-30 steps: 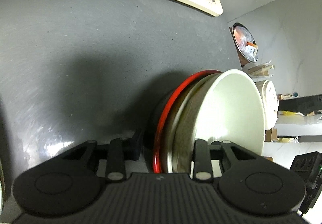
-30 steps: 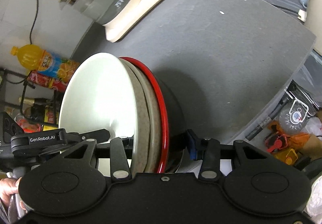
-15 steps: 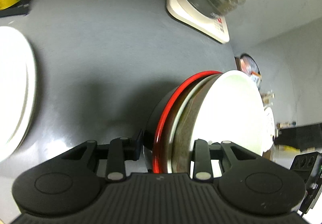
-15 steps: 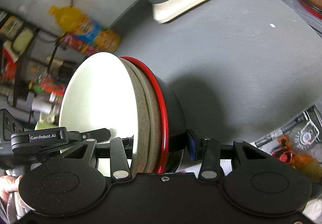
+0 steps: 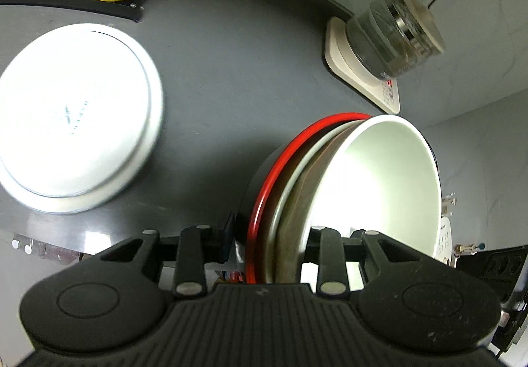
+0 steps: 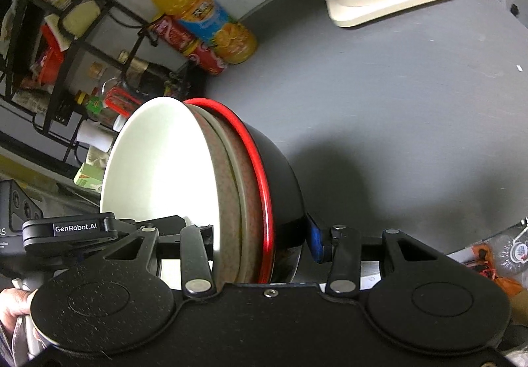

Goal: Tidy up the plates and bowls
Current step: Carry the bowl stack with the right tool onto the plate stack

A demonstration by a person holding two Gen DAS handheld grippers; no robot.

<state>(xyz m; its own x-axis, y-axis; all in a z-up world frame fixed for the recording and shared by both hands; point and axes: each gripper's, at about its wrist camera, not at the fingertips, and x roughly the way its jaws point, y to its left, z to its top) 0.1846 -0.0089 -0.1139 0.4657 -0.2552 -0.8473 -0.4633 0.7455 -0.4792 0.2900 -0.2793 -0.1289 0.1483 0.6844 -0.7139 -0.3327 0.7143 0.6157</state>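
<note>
My left gripper (image 5: 267,243) is closed on a stack of bowls (image 5: 330,195) that stands on its edge between my fingers. The outer bowl is black with a red rim (image 5: 264,188), then come a grey one and a brown one, and the white bowl (image 5: 379,182) opens to the right. Ahead to the left, white plates (image 5: 72,116) lie on the grey counter (image 5: 231,70). Far ahead to the right stands a glass kettle (image 5: 396,37) on its cream base.

A stack of nested bowls (image 5: 379,188) is held above a counter (image 5: 231,76). Left of it, plates (image 5: 76,116) lie on the counter. Behind stand a kettle (image 5: 392,40), bottles (image 6: 201,20) and a rack (image 6: 59,47).
</note>
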